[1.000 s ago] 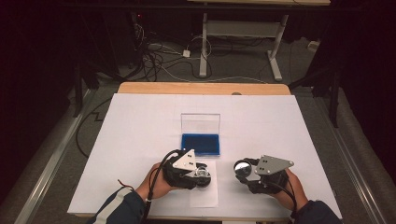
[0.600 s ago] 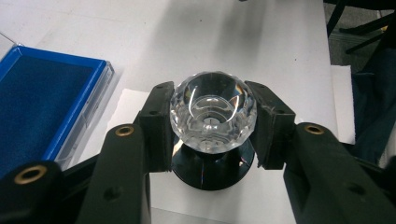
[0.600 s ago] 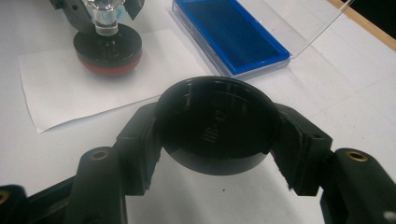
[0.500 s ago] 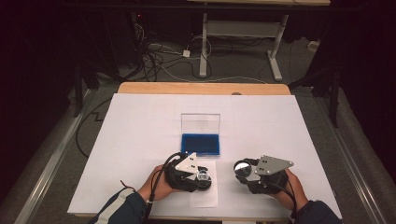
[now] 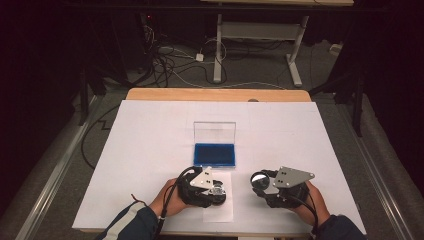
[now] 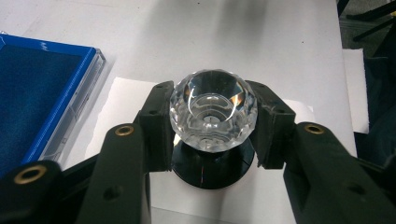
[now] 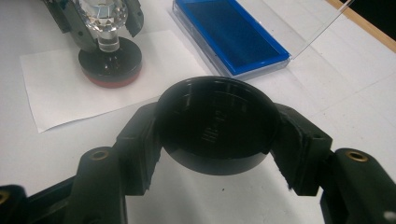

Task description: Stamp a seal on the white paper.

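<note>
A stamp with a faceted crystal knob (image 6: 213, 112) and a round black base (image 6: 212, 168) stands on a white paper slip (image 6: 130, 93). My left gripper (image 5: 217, 190) is shut on the knob, one pad on each side. From the right gripper view the stamp (image 7: 109, 51) shows a red underside resting on the slip (image 7: 56, 84). My right gripper (image 5: 259, 181) is shut on a round black cap (image 7: 217, 123), held just above the table to the right of the stamp. An open case with a blue pad (image 5: 215, 154) lies just beyond both grippers.
The case's clear lid (image 5: 215, 132) stands upright behind the blue pad. White sheeting (image 5: 150, 140) covers the table, with a wooden edge (image 5: 215, 94) at the far side. Cables and desk legs (image 5: 220, 50) lie on the floor beyond.
My left gripper has edged slightly nearer and to the right with the stamp. The right gripper and the cap have stayed put.
</note>
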Demonstrator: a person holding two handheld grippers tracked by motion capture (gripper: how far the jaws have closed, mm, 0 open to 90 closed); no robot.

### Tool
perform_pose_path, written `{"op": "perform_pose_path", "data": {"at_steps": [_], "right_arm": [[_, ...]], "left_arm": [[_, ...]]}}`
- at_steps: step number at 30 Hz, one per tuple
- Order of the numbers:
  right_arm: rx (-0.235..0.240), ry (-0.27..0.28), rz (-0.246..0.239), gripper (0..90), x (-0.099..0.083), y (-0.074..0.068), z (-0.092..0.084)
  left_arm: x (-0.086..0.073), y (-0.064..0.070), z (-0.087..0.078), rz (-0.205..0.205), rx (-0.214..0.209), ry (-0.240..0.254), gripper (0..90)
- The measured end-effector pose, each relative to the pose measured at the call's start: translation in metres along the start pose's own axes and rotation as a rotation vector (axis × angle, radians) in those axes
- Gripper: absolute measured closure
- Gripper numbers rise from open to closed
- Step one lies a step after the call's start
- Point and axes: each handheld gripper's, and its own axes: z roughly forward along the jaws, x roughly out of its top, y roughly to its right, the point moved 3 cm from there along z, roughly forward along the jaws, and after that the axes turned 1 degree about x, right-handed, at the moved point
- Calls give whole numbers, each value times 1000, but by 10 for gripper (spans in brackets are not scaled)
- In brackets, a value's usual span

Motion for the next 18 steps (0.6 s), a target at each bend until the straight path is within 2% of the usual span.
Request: {"op": "perform_pose_path", "data": {"at_steps": [18], "right_arm": [[0,-2,-2,381,0,0,0]], "left_arm": [[1,-1,0,-4,-10,-20,544]]}}
